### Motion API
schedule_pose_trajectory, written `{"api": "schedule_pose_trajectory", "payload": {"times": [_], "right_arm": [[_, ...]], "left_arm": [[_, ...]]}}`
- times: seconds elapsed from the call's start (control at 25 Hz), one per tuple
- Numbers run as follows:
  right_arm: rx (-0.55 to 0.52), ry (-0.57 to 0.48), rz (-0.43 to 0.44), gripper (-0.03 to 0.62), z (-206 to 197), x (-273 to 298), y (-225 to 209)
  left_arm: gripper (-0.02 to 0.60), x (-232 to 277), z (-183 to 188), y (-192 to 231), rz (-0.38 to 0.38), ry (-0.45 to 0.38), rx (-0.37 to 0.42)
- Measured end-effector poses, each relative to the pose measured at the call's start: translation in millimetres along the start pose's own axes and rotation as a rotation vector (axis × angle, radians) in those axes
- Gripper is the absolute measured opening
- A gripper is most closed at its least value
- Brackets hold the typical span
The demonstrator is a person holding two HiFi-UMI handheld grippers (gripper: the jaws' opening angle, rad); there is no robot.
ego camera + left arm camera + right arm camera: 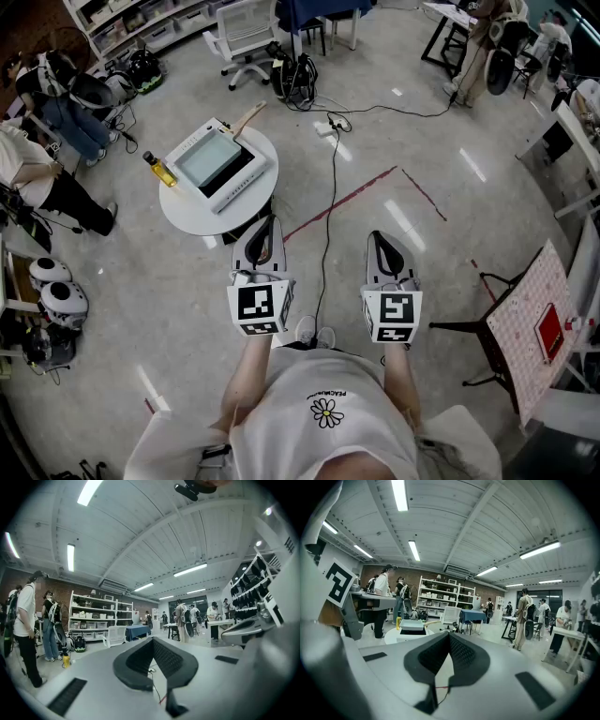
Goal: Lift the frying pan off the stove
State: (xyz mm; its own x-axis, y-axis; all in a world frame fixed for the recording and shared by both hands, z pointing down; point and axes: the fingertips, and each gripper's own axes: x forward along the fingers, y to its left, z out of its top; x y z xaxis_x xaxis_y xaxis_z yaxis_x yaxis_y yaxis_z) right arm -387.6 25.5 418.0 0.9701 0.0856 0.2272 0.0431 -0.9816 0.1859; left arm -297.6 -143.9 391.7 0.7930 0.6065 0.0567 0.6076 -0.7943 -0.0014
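Concrete floor (422, 141) lies under both grippers. The left gripper (267, 225) has its jaws pressed together with nothing between them. The right gripper (380, 239) is likewise closed and empty. Ahead, well apart from both, the frying pan (208, 161) sits on the stove (248, 178) on a round white table (187, 211), near a yellow bottle (160, 171).

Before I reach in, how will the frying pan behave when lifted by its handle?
The frying pan looks rigid, so it shouldn't flex. Its wooden handle sticks out one side, so gripped there the pan will probably tip down.
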Motion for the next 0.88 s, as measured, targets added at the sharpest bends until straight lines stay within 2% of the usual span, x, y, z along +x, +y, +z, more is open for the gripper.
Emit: {"api": "schedule_pose_trajectory", "payload": {"times": [0.44,0.68,0.88], "right_arm": [[0.023,0.001,-0.012,0.003,0,5,1],[0.063,-0.023,-0.037,0.003,1,14,3],[0.076,-0.004,-0.067,0.003,-8,18,3]], "left_arm": [[0.000,11,-1,0,-0.033,-0.004,-0.006],[0.000,23,-4,12,-0.058,-0.024,-0.016],[0.000,37,-5,24,-0.067,-0.042,-0.017]]}}
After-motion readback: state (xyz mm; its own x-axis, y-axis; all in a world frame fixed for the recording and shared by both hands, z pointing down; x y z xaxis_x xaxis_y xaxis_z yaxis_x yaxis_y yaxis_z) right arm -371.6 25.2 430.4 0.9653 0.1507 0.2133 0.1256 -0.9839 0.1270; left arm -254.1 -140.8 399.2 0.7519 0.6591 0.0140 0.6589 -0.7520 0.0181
